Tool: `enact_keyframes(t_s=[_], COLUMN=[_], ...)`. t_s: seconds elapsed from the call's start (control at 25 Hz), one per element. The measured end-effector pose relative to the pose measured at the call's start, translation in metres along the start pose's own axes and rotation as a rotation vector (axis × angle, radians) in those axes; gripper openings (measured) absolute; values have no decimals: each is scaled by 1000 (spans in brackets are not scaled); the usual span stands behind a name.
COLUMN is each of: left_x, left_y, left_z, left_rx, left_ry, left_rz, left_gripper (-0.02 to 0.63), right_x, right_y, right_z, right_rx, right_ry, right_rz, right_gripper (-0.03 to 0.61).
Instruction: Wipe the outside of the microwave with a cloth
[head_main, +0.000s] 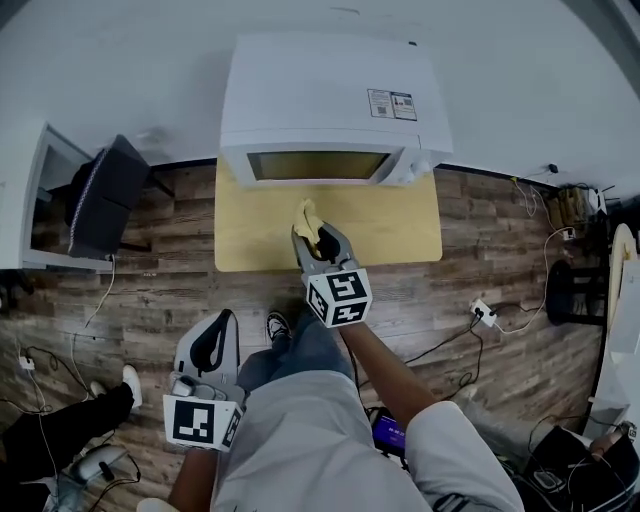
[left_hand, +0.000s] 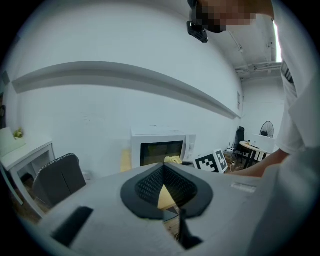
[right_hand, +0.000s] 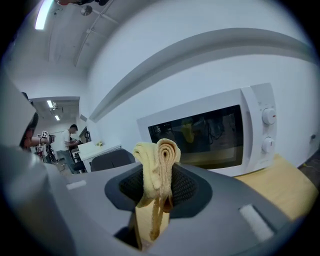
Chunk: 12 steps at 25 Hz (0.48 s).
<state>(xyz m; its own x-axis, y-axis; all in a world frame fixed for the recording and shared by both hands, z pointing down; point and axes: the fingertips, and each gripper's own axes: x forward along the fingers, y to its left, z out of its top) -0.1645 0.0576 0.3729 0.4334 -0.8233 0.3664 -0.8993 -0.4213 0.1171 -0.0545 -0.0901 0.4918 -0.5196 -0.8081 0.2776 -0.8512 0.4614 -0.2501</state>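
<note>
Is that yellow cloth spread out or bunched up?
Bunched up: the yellow cloth stands rolled and folded, pinched in the right hand-held gripper.

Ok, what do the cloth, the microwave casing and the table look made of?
Cloth: soft yellow fabric, maybe microfibre; it rolls and folds limply.
Microwave: smooth white casing, probably painted metal; the dark door window reflects like glass.
Table: pale matte wood-look top, possibly laminate.
</note>
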Motion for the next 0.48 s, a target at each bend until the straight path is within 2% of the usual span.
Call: enact_keyframes(t_s=[0.2,0.48], left_x=[1,1], left_y=[-5,-1], left_z=[5,7], left_rx=[33,0], left_ry=[1,-9], left_rz=[-28,-36], left_gripper=[-8,-9], right_x=[-36,-85], right_y=[-7,-6], right_z=[14,39], right_rx=[-1,2], right_ry=[-4,-11], right_rz=[-16,-30], right_gripper=[121,121])
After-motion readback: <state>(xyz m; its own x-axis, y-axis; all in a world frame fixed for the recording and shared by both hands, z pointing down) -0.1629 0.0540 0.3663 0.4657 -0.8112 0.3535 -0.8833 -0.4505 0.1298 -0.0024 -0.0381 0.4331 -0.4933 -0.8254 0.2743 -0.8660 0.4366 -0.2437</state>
